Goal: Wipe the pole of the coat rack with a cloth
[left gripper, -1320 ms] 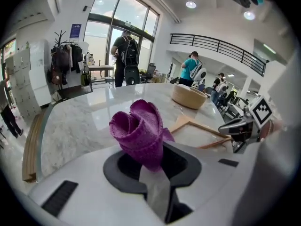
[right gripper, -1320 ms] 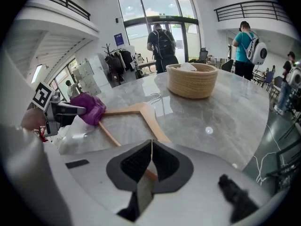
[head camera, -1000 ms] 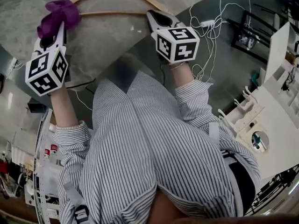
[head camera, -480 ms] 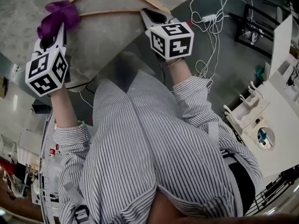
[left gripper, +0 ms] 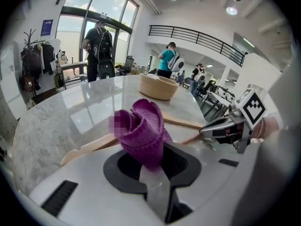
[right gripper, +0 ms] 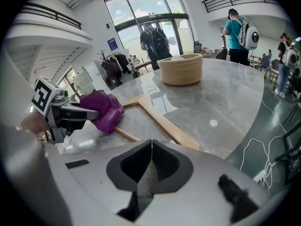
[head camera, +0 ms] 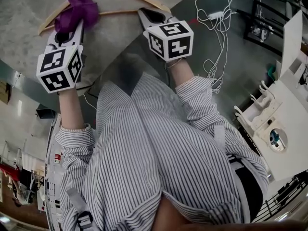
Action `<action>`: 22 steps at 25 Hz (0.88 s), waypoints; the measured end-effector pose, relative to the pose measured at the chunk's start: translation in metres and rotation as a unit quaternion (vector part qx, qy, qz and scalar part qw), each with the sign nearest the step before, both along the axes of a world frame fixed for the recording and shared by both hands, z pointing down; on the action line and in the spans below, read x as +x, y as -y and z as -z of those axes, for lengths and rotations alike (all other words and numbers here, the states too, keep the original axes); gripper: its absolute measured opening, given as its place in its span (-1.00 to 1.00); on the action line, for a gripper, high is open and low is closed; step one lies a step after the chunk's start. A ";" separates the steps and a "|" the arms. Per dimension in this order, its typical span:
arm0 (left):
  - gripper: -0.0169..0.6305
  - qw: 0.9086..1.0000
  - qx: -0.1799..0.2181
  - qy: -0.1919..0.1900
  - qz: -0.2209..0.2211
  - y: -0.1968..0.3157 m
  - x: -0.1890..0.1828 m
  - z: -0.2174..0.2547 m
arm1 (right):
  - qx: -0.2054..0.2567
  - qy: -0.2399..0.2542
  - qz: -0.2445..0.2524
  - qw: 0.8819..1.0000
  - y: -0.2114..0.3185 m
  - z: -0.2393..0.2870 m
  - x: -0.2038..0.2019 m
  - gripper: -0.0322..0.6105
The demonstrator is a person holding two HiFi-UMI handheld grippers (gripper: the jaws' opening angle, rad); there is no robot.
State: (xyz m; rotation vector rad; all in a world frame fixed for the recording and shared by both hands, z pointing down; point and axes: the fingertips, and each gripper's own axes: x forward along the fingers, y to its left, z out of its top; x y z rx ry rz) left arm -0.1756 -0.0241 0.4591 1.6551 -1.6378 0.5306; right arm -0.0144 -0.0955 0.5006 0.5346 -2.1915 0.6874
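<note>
Left gripper [head camera: 73, 29], seen from the head view, sits at the upper left of the frame with its jaws pinched on a purple cloth [head camera: 78, 11]; the tips are buried under the bunched fabric. The cloth lies over the left end of a wooden hanger [head camera: 126, 12] on a marble table [head camera: 108, 42], and the hanger's top is cut off by the frame's upper edge. The right gripper [head camera: 145, 13] points at the hanger's bar from the upper middle. A striped shirt [head camera: 154, 162] fills the lower half.

From the left gripper view, the cloth [left gripper: 143, 128] stands up out of the left gripper [left gripper: 153, 166], covering the middle of the hanger [left gripper: 87, 149]. A bowl [left gripper: 157, 86] sits further back on the table, and the right gripper [left gripper: 225, 128] enters at right. A coat rack [left gripper: 32, 55] stands well apart at the far left, its pole mostly covered by dark clothes.

From the right gripper view, the right gripper [right gripper: 150, 163] has its jaws pressed together on nothing. The hanger [right gripper: 164, 122] runs just ahead, its left end hidden behind the cloth [right gripper: 104, 109].
</note>
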 end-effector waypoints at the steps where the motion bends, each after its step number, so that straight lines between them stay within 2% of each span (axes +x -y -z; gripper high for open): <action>1: -0.67 1.000 0.000 -0.001 -0.004 0.002 0.003 0.000 | 0.000 0.001 0.001 1.000 0.000 0.000 0.000 -0.84; 11: -0.67 0.999 -0.006 -0.001 -0.041 0.021 0.034 0.002 | 0.001 0.009 -0.011 1.000 0.009 0.007 0.014 -0.84; 18: -0.67 0.999 -0.012 0.001 -0.045 0.020 0.031 -0.002 | 0.017 0.000 -0.069 0.997 0.031 0.009 0.049 -0.84; 22: -0.67 0.999 -0.014 0.005 -0.046 0.018 0.031 -0.003 | 0.019 -0.017 -0.077 0.997 0.035 0.003 0.064 -0.84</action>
